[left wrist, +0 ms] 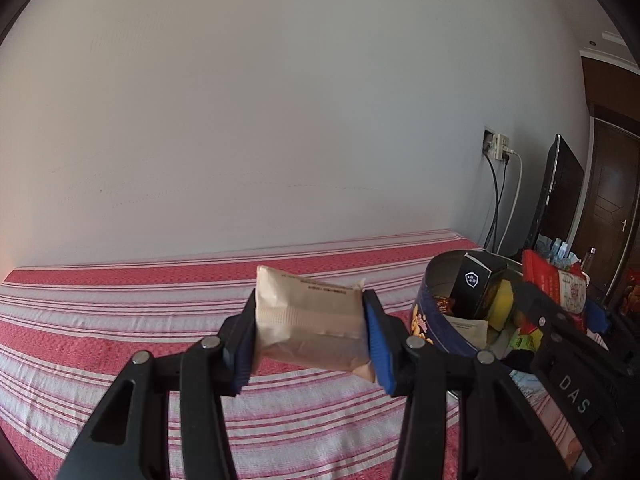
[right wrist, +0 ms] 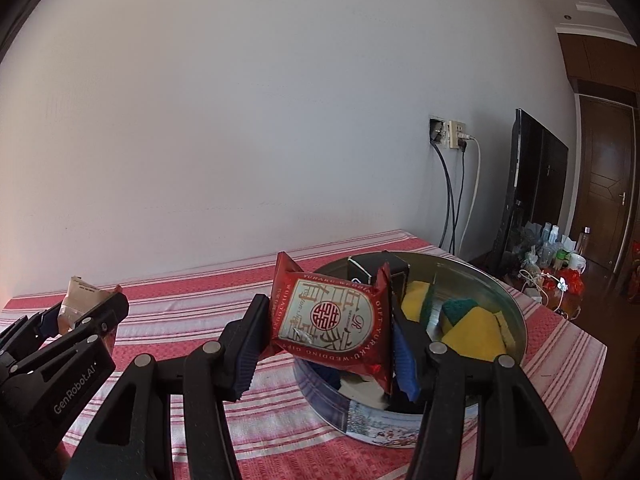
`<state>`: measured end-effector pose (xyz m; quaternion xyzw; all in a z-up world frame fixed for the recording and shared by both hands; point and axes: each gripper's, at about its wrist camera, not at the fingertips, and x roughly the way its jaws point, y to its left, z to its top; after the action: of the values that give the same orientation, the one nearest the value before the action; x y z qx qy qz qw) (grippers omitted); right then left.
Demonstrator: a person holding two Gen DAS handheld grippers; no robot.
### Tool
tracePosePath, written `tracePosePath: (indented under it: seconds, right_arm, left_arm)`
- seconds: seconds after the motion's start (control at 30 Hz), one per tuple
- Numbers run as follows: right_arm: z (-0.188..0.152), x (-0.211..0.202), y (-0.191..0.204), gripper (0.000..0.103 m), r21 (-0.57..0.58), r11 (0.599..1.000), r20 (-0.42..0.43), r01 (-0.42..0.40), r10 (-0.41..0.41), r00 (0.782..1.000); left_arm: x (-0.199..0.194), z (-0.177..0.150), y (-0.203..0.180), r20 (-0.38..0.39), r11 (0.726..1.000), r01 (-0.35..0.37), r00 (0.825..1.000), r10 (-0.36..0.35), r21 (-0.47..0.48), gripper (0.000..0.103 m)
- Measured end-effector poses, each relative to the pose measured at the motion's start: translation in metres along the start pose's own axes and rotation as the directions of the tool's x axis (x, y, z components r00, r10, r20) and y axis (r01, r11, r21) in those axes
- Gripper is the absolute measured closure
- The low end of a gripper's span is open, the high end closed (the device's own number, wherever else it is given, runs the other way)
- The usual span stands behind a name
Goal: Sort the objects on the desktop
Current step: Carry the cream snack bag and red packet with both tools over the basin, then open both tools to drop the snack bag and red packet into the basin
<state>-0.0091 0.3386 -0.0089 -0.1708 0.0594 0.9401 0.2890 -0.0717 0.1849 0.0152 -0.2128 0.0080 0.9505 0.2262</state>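
I see a white wall (right wrist: pixel 240 120) filling most of both views, with a socket (right wrist: pixel 450 133) and cables hanging from it, a dark TV (right wrist: pixel 532 184) to the right and a brown door (right wrist: pixel 608 184) past that. Bottles and clutter (right wrist: pixel 556 256) sit on a low stand by the TV.

My counter (left wrist: pixel 100 320) wears a red and white striped cloth. On its right end stands a round tin (right wrist: pixel 508 300), already holding yellow sponges (right wrist: pixel 476 332), a green-backed one, a black box (left wrist: pixel 476 280) and some paper bits. The tin sits right under and behind my right gripper (right wrist: pixel 326 350), so its near wall is partly hidden by the fingers.

My right fingers are clamped on a red wedding-gift packet (right wrist: pixel 334 316), held upright above the tin's near rim, white label facing me, foil edges crinkled.

My left gripper (left wrist: pixel 310 338) has its fingers pinching a beige packet (left wrist: pixel 312 320), held in the air above the striped cloth, left of the tin and apart from it. Small print along its top edge is too tiny to read. Blue pads (left wrist: pixel 376 340) press both its sides.
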Motion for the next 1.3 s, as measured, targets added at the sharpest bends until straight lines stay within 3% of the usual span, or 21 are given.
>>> tracePosePath:
  seconds: [0.67, 1.0, 1.3]
  right_arm:
    - [0.013, 0.021, -0.057, 0.044, 0.029, 0.995, -0.007, 0.099, -0.099, 0.995]
    - [0.017, 0.034, -0.068, 0.044, 0.024, 0.989, -0.019, 0.144, -0.144, 0.989]
    - [0.014, 0.060, -0.083, 0.044, 0.064, 0.984, -0.093, 0.166, -0.159, 0.983]
  left_arm:
    - [0.012, 0.014, -0.089, -0.010, 0.992, 0.125, 0.992, -0.124, 0.033, 0.056]
    - [0.030, 0.016, -0.102, -0.024, 0.990, 0.136, 0.990, -0.136, 0.023, 0.056]
    - [0.055, 0.014, -0.120, -0.061, 0.991, 0.134, 0.989, -0.133, 0.015, 0.056]
